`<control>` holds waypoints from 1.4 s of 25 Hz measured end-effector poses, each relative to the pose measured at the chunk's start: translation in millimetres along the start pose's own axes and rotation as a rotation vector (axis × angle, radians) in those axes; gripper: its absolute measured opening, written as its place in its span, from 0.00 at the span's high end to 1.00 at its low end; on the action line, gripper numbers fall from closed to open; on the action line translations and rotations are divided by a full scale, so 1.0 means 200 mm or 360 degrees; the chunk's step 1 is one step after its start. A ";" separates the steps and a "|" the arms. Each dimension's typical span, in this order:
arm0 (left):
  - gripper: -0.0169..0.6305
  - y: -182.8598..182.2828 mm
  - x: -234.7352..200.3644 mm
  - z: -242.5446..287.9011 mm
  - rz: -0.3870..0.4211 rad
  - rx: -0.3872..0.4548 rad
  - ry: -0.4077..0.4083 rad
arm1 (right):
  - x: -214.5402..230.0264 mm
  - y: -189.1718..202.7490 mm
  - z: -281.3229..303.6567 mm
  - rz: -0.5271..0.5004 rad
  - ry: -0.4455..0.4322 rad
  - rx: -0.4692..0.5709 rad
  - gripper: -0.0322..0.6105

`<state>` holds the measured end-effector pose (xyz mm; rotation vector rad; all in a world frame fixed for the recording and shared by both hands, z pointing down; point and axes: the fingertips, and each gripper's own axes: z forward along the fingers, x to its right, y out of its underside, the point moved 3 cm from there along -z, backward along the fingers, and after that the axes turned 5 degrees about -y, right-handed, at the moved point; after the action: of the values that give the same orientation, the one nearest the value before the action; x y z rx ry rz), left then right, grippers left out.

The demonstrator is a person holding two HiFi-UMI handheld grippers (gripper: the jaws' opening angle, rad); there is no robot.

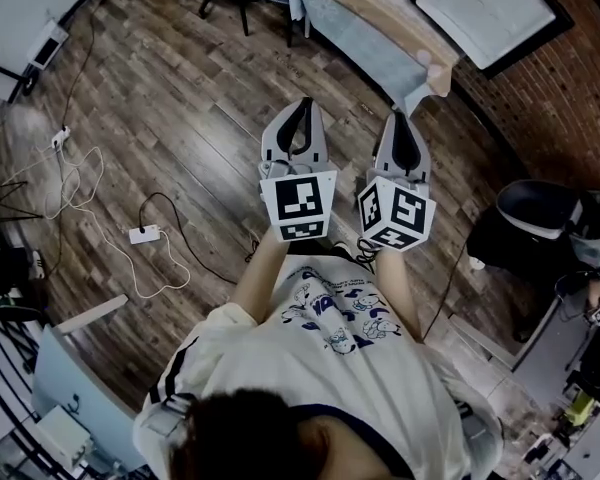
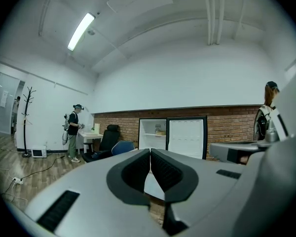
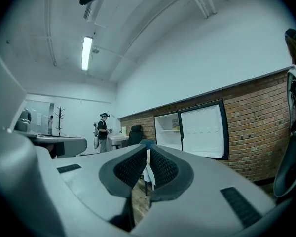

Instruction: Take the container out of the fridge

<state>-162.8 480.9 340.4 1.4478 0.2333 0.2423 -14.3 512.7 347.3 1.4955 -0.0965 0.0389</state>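
Observation:
A small fridge (image 2: 170, 135) stands against the far brick wall with its door swung open to the right. On its upper shelf sits a small container (image 2: 160, 131), too far off to make out in detail. The right gripper view shows the same fridge (image 3: 190, 134) and container (image 3: 175, 128). I hold both grippers side by side at chest height over the wooden floor, far from the fridge. My left gripper (image 1: 304, 104) (image 2: 150, 154) is shut with nothing in it. My right gripper (image 1: 400, 118) (image 3: 148, 154) is shut and empty too.
A table (image 1: 380, 13) with a wooden edge stands just ahead of the grippers. Cables and a power strip (image 1: 145, 234) lie on the floor to the left. A person (image 2: 74, 132) stands at a counter at the far left, near a dark office chair (image 2: 108, 138) and a coat stand (image 2: 27, 120).

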 end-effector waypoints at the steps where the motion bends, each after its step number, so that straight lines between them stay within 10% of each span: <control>1: 0.95 0.00 -0.02 0.03 0.0003 0.0004 0.0013 | -0.01 0.00 0.03 0.0002 0.0009 0.0001 0.88; 20: 0.95 0.04 -0.25 0.42 -0.0020 -0.0062 0.0082 | -0.10 0.03 0.48 0.0021 0.0057 -0.0056 0.88; 35: 0.95 -0.07 -0.33 1.25 -0.0013 -0.0045 0.0035 | 0.09 -0.07 1.35 0.0005 0.0000 -0.0033 0.88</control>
<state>-149.7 221.9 353.7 1.4163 0.2527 0.2542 -6.6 242.8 354.3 1.4749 -0.0988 0.0401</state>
